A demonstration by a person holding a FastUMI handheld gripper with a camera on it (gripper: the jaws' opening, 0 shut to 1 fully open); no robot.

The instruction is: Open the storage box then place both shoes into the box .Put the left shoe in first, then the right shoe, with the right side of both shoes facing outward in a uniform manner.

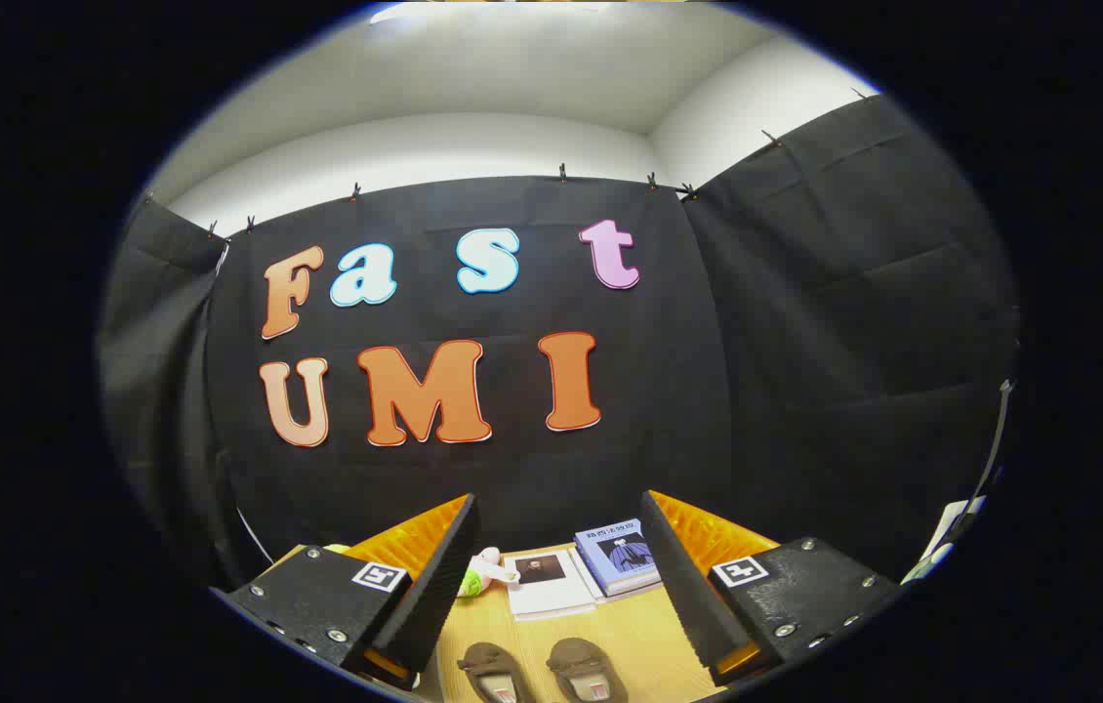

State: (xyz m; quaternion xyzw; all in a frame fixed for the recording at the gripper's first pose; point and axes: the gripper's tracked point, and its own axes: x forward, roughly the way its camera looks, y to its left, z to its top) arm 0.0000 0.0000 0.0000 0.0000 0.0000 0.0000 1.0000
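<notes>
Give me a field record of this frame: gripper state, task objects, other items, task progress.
gripper: gripper open, jaws wide apart, holding nothing
shoes: two brown shoes side by side on the wooden table, between the jaws, low in view
books: white book and blue book side by side beyond the shoes
toy: small pink and green toy left of the white book
progress: shoes not yet picked up

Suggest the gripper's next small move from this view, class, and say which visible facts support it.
Probably tilt down and ease forward to bring more of the table into view. The gripper is open and holds nothing, the two brown shoes lie side by side between its fingers, two books and a small toy lie beyond, and the storage box is yet to be found.
</notes>
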